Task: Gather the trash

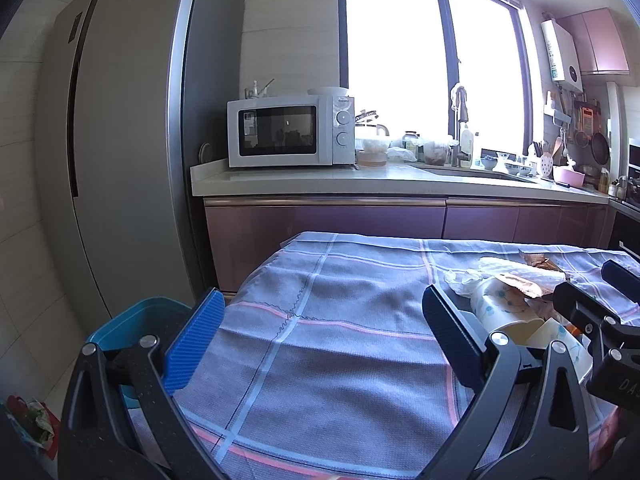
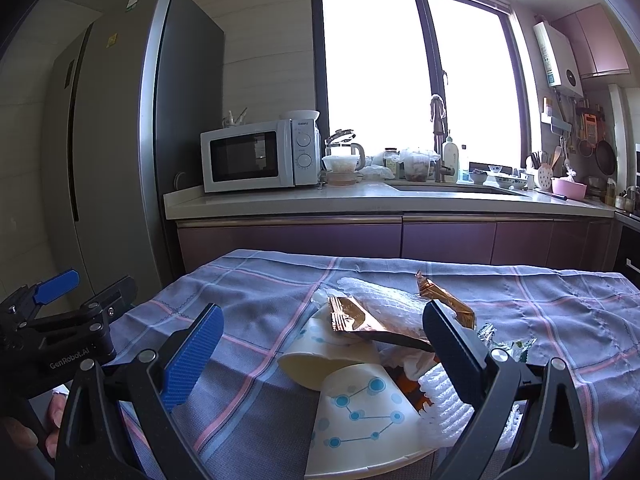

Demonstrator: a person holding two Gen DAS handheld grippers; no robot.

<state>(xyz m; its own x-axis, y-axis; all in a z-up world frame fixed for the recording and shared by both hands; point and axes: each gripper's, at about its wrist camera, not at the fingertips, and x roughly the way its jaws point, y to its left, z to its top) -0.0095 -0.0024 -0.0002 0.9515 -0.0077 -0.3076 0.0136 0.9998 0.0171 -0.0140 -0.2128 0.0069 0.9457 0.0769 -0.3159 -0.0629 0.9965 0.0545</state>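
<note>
Left tongs (image 1: 320, 336) spread above checked cloth (image 1: 320, 280), right tongs (image 2: 324, 344) spread over paper cups (image 2: 360, 412) and foil wrapper (image 2: 360, 320) on the surface, teal bin (image 1: 136, 320) beside.

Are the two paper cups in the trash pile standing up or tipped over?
Tipped. Both paper cups lie on their sides on the checked cloth; one's open mouth faces the left, the other's faces the camera. A gold wrapper rests across the farther one.
</note>
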